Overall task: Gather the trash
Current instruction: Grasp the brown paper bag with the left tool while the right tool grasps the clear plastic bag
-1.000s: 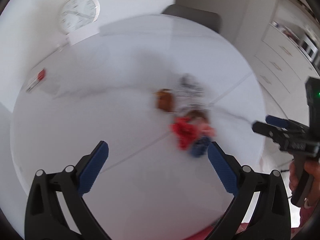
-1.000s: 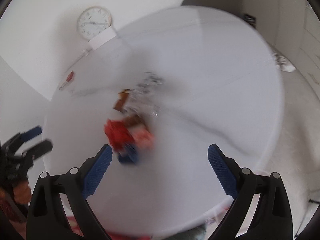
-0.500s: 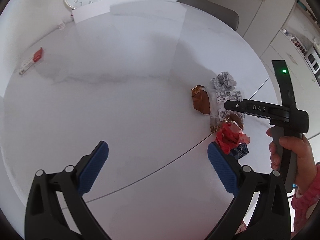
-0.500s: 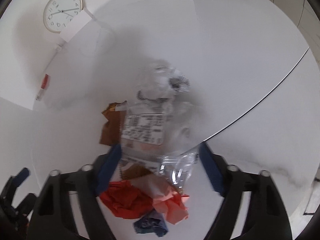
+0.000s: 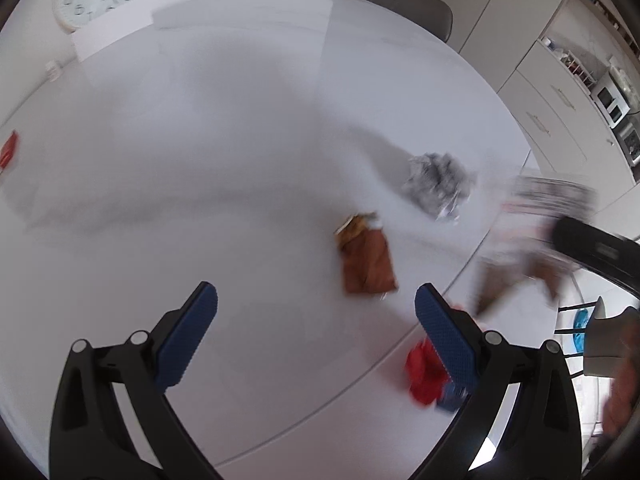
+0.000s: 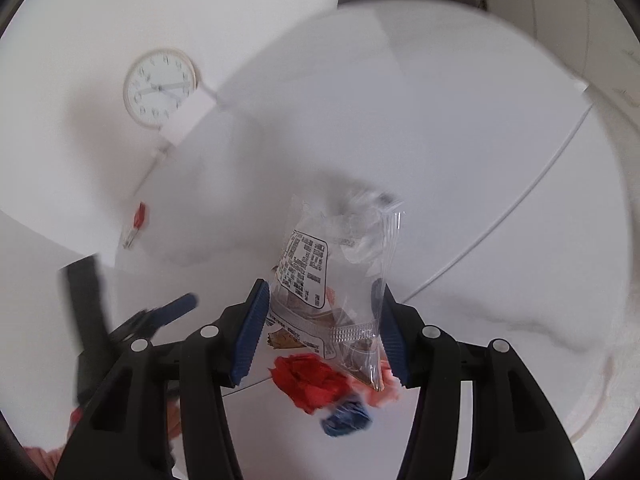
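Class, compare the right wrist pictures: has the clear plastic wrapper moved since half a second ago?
Yes. The clear plastic wrapper has come up off the white table, pinched in the right gripper; the red crumpled paper it lay beside stays below on the table.

White round table, scattered wrappers

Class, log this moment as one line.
right gripper: shut on clear wrapper, lifted | left gripper: open, empty | brown wrapper: on table
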Demonstrator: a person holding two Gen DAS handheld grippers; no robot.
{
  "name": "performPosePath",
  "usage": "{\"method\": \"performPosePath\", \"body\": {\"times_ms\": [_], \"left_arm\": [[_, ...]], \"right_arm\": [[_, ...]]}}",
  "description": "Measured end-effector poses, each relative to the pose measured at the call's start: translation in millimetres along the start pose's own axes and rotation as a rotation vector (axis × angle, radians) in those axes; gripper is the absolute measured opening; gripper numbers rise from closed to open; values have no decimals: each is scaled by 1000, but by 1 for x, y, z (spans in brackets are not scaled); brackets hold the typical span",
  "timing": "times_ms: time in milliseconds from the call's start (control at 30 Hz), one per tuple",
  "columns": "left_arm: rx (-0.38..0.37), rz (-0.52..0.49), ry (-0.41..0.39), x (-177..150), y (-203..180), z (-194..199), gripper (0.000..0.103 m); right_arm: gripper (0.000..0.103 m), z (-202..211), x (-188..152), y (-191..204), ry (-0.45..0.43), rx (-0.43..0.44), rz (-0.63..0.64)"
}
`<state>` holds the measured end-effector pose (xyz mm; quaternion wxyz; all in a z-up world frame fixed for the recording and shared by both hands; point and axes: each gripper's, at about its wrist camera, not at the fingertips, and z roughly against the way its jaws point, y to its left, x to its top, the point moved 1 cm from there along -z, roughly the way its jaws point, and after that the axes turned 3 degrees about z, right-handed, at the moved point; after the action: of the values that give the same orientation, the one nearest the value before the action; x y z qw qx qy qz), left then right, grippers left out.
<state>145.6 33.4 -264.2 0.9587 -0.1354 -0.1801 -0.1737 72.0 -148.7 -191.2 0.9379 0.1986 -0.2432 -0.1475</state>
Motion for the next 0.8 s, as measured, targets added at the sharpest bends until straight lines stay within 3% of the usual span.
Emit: {"method": "performPosePath", "body": {"times_ms": [233, 400, 533, 600, 667, 700, 800], "left_arm": [[19, 6, 65, 13, -29, -43, 85], [53, 42, 93, 11, -35, -60, 73], [82, 34, 84, 13, -39, -66, 61], [102, 6, 78, 13, -45, -68, 47], [130, -31, 72, 14, -50, -69, 40], [134, -32, 65, 14, -51, -69, 24], [115, -6, 57, 10, -45, -64, 23]], "right_arm": [[54, 77, -20, -42, -86, -130, -34], [55, 94, -39, -66, -90, -178, -100], [55, 95, -46, -77, -88, -188, -126], [55, 97, -47, -76, -93, -191, -122], [55, 99, -46, -74, -98, -198, -104], [55, 101, -47, -74, -100, -200, -98], [55, 102, -47, -72, -108, -195, -89]]}}
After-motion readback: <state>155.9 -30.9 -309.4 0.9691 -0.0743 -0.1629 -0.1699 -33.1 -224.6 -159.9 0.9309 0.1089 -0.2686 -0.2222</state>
